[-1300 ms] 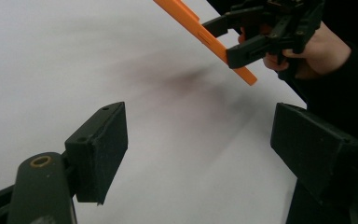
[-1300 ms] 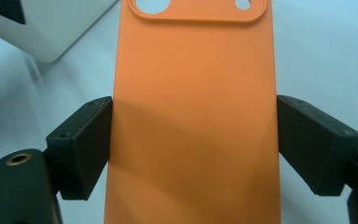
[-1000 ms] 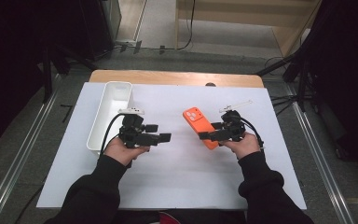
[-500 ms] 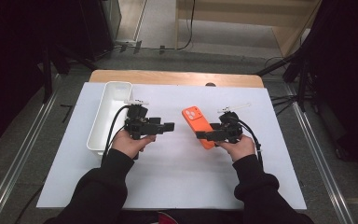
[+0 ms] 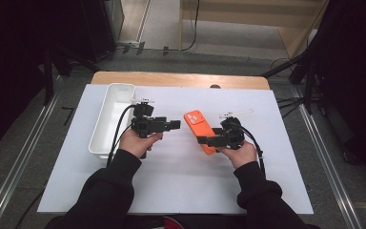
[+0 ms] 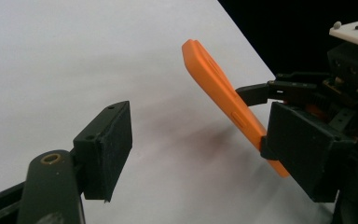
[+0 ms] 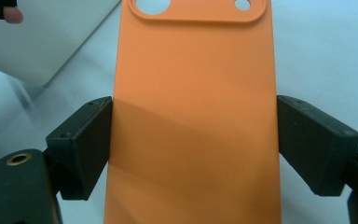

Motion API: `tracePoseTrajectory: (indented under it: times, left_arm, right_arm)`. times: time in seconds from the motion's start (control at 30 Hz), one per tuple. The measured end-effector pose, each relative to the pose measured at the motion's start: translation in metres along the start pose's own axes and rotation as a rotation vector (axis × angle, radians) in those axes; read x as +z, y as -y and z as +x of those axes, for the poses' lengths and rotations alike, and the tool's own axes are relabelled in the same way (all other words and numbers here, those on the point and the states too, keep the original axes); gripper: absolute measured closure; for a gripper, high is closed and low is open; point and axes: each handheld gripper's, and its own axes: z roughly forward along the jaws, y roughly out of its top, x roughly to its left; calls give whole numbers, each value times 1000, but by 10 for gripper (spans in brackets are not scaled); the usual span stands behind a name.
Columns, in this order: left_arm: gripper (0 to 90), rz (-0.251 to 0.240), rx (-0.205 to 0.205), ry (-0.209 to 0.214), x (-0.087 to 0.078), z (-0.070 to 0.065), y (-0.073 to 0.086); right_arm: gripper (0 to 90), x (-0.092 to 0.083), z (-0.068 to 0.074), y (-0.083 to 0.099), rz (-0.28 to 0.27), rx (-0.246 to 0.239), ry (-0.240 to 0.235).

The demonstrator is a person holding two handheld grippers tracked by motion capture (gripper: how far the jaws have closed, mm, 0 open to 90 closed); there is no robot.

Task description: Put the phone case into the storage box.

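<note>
While clamped in the right tool, orange phone case near white bin.

Left claw agape, just narrowing; right claw seemingly clamped.

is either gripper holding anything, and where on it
The right gripper grips the orange phone case across its width, jaws on its two long edges at the end away from the camera cutout. The left gripper is open and holds nothing.

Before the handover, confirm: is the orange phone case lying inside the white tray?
No, the orange phone case is clamped in the right hand-held gripper, apart from the white tray.
</note>
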Motion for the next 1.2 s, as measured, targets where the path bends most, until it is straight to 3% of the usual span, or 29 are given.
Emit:
tracePoseTrajectory:
  times: [0.27, 0.47, 0.57, 1.2]
  left_arm:
    - [265, 5, -12, -21, 5, -3, -3]
    - [265, 6, -35, -18, 7, -4, -4]
    - [264, -10, -19, -25, 8, -3, -4]
    - [295, -17, -85, -40, 10, 0, -14]
  right_arm:
    - [144, 3, 5, 5, -4, 28, 20]
    - [144, 2, 19, 5, -22, 44, 57]
    - [144, 4, 21, 5, -29, 53, 65]
    - [144, 14, 30, 2, -71, 73, 56]
